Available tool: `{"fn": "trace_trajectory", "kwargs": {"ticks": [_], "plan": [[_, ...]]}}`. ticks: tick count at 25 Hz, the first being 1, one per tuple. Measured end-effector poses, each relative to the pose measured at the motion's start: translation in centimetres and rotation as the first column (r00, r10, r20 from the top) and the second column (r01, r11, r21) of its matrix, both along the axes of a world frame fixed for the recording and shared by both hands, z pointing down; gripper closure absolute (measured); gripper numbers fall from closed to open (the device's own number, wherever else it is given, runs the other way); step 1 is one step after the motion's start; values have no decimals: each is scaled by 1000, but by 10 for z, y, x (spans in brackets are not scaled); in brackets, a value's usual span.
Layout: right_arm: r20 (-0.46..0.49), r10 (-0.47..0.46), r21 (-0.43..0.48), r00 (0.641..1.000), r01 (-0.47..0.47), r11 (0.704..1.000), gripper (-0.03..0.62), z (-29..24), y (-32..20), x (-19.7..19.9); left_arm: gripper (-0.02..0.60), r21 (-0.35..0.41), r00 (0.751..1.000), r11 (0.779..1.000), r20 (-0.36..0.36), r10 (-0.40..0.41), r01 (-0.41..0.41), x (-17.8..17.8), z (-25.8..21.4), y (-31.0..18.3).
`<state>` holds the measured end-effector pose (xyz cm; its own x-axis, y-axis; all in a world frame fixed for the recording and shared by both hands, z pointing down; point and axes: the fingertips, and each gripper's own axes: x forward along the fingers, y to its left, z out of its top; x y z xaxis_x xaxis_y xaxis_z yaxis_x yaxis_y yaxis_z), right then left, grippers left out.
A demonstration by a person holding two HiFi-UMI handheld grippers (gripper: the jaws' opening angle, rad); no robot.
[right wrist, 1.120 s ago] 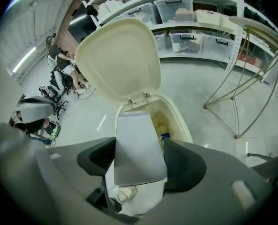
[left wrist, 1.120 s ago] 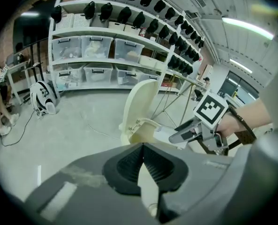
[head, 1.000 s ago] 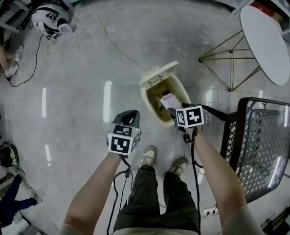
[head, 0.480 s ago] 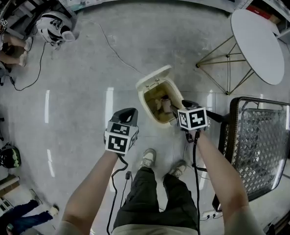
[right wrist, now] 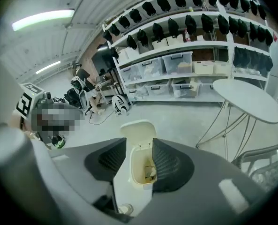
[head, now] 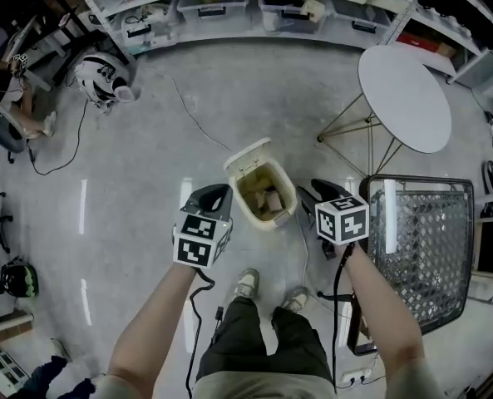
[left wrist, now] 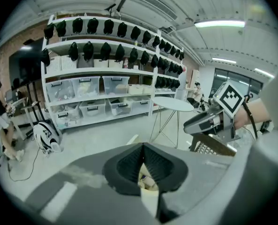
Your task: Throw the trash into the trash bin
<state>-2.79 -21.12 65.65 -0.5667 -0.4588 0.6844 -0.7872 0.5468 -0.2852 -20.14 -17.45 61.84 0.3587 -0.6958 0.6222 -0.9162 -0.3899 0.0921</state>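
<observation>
The cream trash bin (head: 261,214) stands on the floor with its lid (head: 246,156) flipped open. Crumpled trash (head: 270,199) lies inside it. My left gripper (head: 210,198) hangs left of the bin, above the floor, and my right gripper (head: 319,191) hangs to its right. In the left gripper view the pads (left wrist: 129,165) meet at the tip and hold nothing; the bin (left wrist: 146,184) shows below them. In the right gripper view the right gripper (right wrist: 139,143) has just been closing, with a gap still between its pads and nothing in it; the bin (right wrist: 135,178) shows through.
A round white table (head: 404,98) on thin legs stands at the back right. A black mesh cart (head: 421,248) is close by my right arm. Shelves with storage boxes (head: 229,7) line the back, a helmet (head: 101,77) and a cable (head: 188,106) lie on the floor.
Both grippers have risen away from the bin. The white paper seen at the right gripper over the bin a second ago now lies inside. The bin looks smaller and farther below.
</observation>
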Motion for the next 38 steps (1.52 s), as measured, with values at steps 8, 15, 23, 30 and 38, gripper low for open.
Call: {"fn": "trace_trajectory", "kwargs": {"ticks": [8, 15, 23, 30, 38], "plan": [[163, 54, 156, 985, -80, 985, 453, -162, 11, 38, 580, 157, 999, 986, -1, 51, -50, 32, -126, -5], [217, 20, 330, 976, -92, 940, 464, -287, 50, 60, 580, 281, 995, 955, -11, 102, -95, 58, -225, 11], [255, 19, 488, 967, -145, 861, 485, -405, 95, 100, 580, 437, 977, 875, 54, 205, -207, 96, -335, 38], [276, 39, 581, 960, -199, 789, 494, -472, 141, 134, 580, 541, 965, 801, 97, 244, -257, 122, -400, 67], [303, 62, 639, 951, -251, 728, 513, -519, 181, 154, 579, 577, 965, 780, 63, 253, -242, 144, -447, 92]]}}
